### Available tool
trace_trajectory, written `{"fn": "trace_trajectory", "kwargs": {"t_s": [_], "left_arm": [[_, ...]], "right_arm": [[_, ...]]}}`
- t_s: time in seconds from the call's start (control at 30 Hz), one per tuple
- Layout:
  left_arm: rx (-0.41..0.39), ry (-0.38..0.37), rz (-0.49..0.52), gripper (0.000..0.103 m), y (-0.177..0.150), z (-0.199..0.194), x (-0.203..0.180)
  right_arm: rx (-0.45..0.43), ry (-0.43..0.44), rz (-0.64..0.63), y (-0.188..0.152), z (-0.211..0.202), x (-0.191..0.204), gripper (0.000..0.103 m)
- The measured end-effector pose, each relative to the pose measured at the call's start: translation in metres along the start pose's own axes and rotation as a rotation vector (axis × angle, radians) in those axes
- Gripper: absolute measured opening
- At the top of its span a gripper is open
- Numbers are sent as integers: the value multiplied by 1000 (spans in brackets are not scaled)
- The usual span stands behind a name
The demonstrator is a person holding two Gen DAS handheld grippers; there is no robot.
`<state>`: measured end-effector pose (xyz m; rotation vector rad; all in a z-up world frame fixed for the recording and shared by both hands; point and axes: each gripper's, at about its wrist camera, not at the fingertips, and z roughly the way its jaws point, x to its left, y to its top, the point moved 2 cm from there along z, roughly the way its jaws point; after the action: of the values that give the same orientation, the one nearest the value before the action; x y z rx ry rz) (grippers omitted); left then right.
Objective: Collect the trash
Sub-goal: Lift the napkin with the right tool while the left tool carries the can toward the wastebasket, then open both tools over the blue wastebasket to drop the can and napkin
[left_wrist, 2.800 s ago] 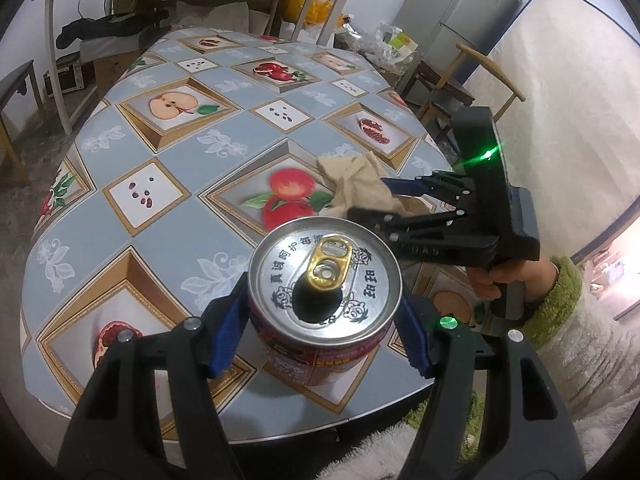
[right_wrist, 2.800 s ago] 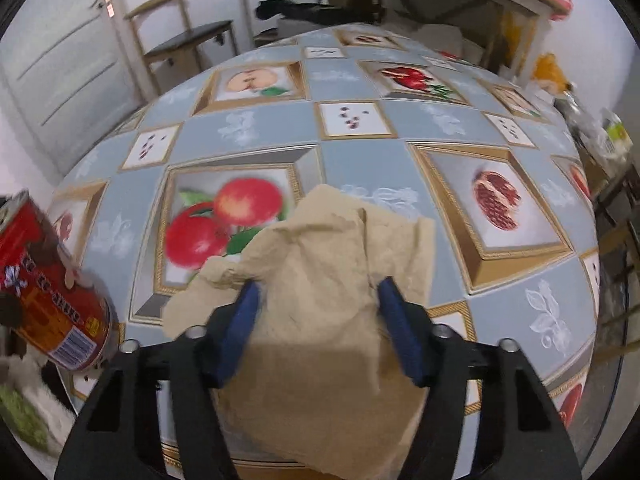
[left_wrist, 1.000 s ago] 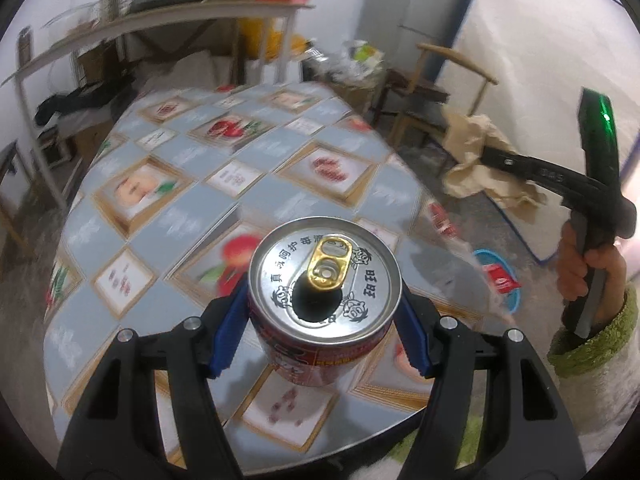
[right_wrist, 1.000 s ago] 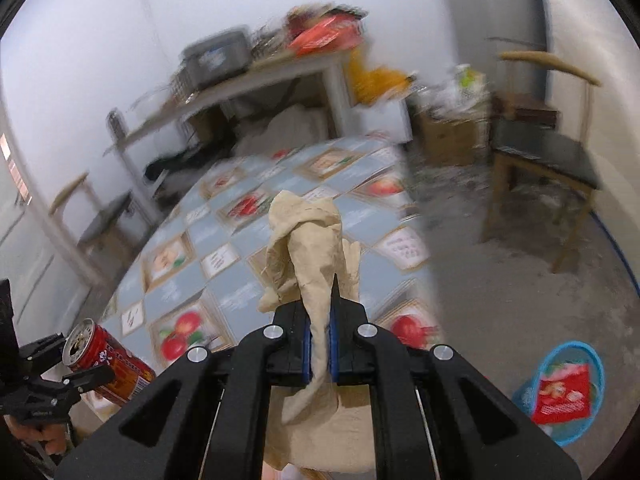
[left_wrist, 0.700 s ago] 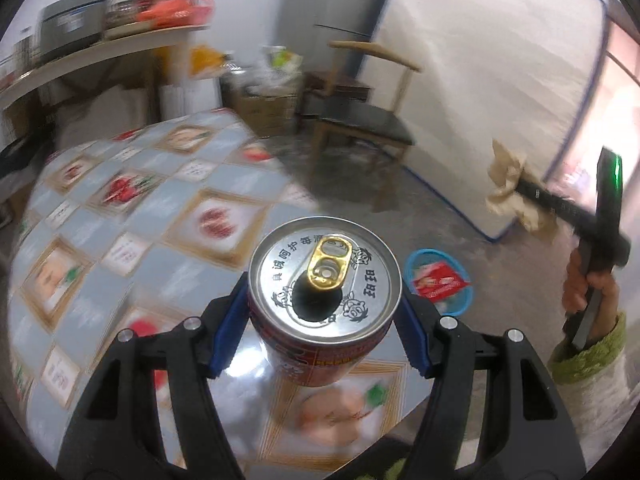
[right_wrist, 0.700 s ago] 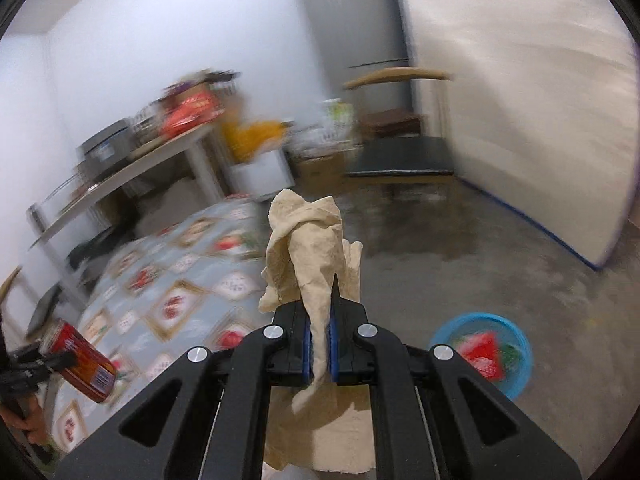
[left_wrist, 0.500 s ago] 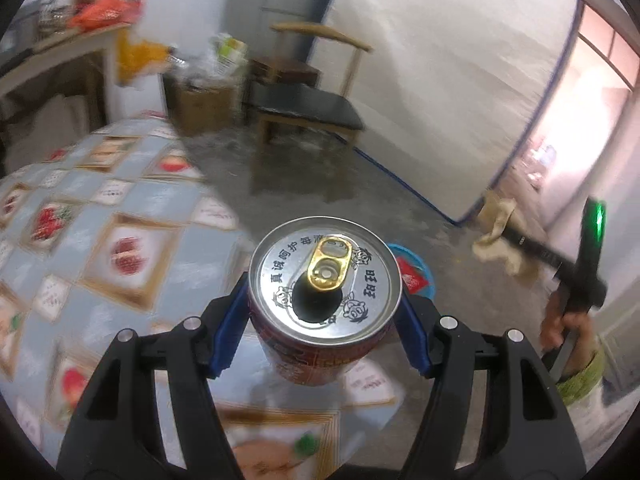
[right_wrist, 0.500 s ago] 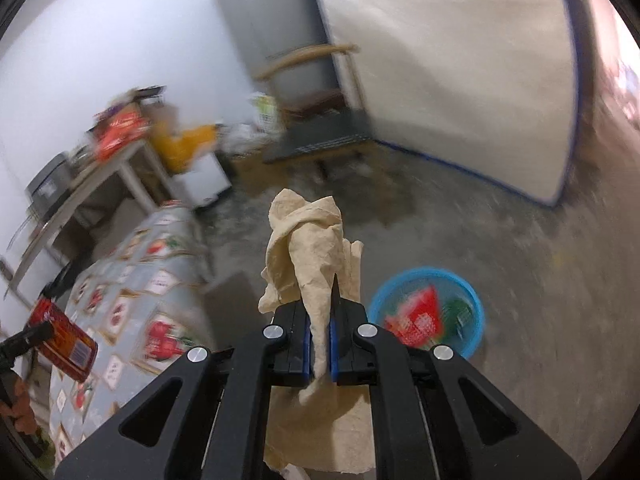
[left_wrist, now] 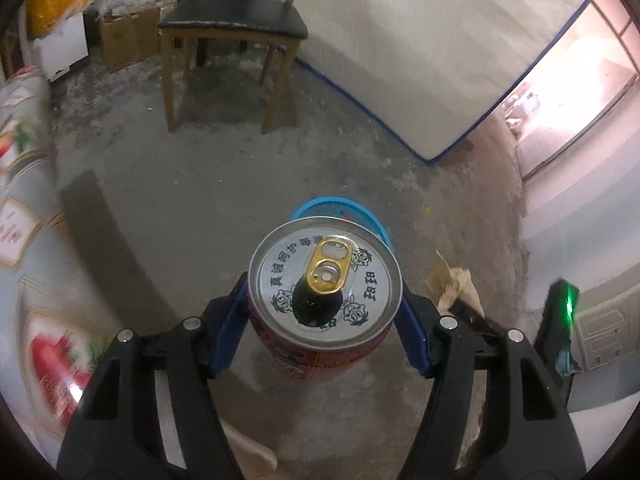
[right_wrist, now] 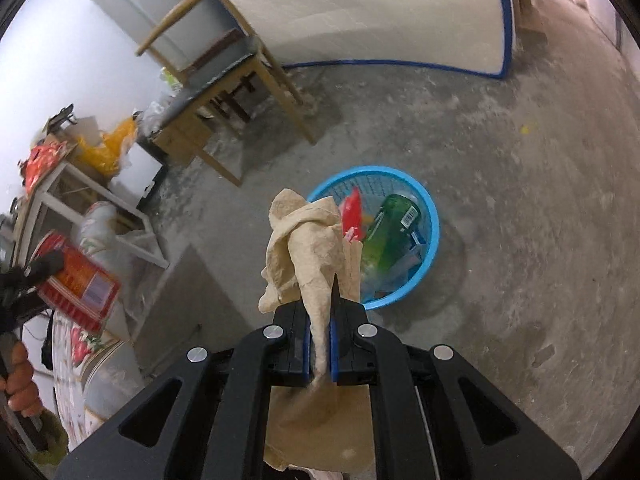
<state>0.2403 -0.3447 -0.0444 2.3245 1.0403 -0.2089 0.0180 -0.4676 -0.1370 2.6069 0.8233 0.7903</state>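
While the left gripper (left_wrist: 324, 320) clamps its jaws on the red aluminium drink can (left_wrist: 325, 304), the right gripper (right_wrist: 320, 344) pinches the crumpled beige paper napkin (right_wrist: 312, 248) above the round blue plastic basket (right_wrist: 430, 240).

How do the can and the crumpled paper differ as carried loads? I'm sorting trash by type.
The can is rigid, red-sided with a silver top; the crumpled paper is soft and tan. The left claw spans the can widely; the right claw pinches the paper nearly shut. Both are held above the floor near the blue basket.
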Motion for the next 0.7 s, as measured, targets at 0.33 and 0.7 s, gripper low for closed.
{"fn": "trace_trajectory", "kwargs": {"t_s": [0.33,0.7], "left_arm": [[21,30,-47,87,52,112,-33],[-24,5,5,87,4,13,-10]], "right_arm": [[66,-42,106,46,101,-42,10],[206,-91,308,44,185,-92,60]]}}
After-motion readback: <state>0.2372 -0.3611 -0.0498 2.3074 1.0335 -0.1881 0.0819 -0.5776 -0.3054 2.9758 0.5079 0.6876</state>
